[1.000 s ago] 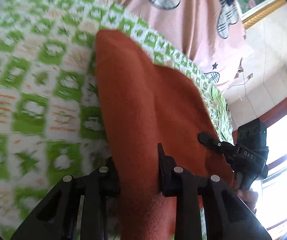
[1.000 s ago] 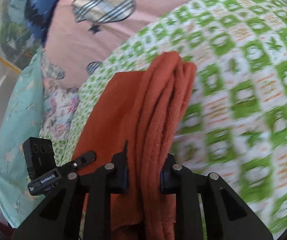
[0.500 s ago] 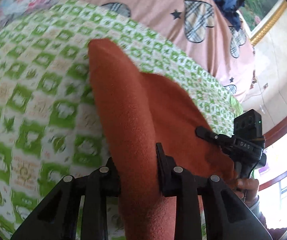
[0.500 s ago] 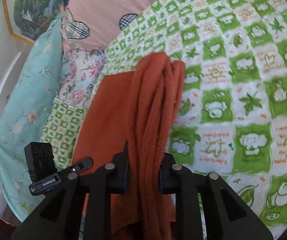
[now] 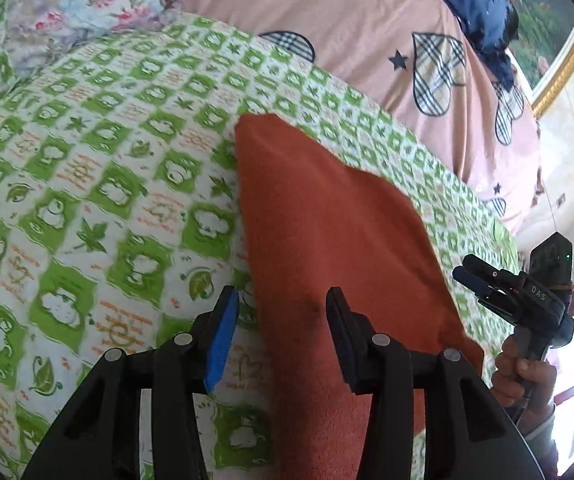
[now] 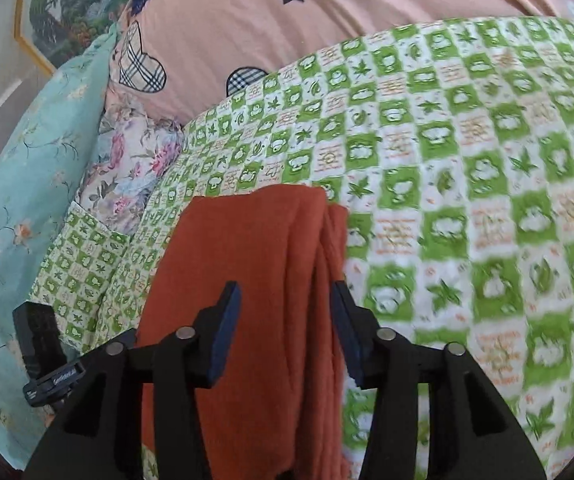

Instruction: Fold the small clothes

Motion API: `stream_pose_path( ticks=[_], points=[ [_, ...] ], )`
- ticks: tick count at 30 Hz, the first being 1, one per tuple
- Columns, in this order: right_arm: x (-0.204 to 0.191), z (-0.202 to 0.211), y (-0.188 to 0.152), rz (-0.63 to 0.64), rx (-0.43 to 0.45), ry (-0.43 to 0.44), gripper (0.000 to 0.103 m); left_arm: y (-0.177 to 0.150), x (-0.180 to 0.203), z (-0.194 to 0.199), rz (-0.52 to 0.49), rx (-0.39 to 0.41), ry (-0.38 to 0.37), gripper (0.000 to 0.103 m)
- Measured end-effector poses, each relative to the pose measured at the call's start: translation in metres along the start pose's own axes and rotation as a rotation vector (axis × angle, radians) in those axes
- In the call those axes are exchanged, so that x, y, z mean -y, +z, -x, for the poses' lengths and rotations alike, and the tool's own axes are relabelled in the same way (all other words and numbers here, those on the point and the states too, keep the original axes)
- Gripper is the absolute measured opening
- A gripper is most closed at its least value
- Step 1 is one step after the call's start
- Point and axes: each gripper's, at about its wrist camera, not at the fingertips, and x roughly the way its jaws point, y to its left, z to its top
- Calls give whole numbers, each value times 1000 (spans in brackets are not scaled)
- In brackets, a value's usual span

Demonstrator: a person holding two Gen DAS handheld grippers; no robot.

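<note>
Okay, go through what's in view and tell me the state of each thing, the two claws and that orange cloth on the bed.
left claw: open, jaws either side of the cloth's edge, not pinching.
right claw: open, jaws apart over the stacked edges.
orange cloth: folded in layers, lying flat on the green checked bedspread.

Two close wrist views, shared cloth (image 5: pixel 327 232)

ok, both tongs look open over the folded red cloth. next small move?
Probably lift both tongs straight back. The left tongs and right tongs stand open, and the red cloth lies folded on the green blanket, so nothing is left to hold.
</note>
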Motion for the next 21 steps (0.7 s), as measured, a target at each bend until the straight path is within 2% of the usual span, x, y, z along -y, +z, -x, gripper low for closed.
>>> stream_pose_path(
  ticks=[2,4,5,8,10,12,14,16,19,20,21],
  points=[
    [-1,-24,7,-11,-48,-3,32,0,2,-1,-6,-3,9,44],
    [2,-43,7,-29,-97,-29,13,-2,9,-3,-38,-13,24,44],
    [2,-45,6,-35,-99,-32,11,-4,12,-5,-53,-22,29,44],
    [-12,-12,4,-10,14,35,11,-10,18,-14,-74,-51,44,44],
    [-18,11,-3,14,70,33,11,-12,20,-14,-86,-54,49,44],
    [-13,12,-8,21,64,-4,11,-15,19,-14,-91,-61,39,44],
    [6,-6,-11,-21,14,-49,11,-16,19,-17,-86,-72,27,45],
    [24,-28,-14,-66,-37,-56,12,-19,22,-23,-93,-86,25,45],
    [28,-28,-15,-83,-34,-60,13,-24,27,-28,-113,-98,53,48],
    [24,-22,-15,-74,-24,-89,18,-23,28,-28,-117,-102,58,48],
    [15,-11,-13,-47,0,-152,19,-22,28,-24,-120,-104,64,48]
  ],
)
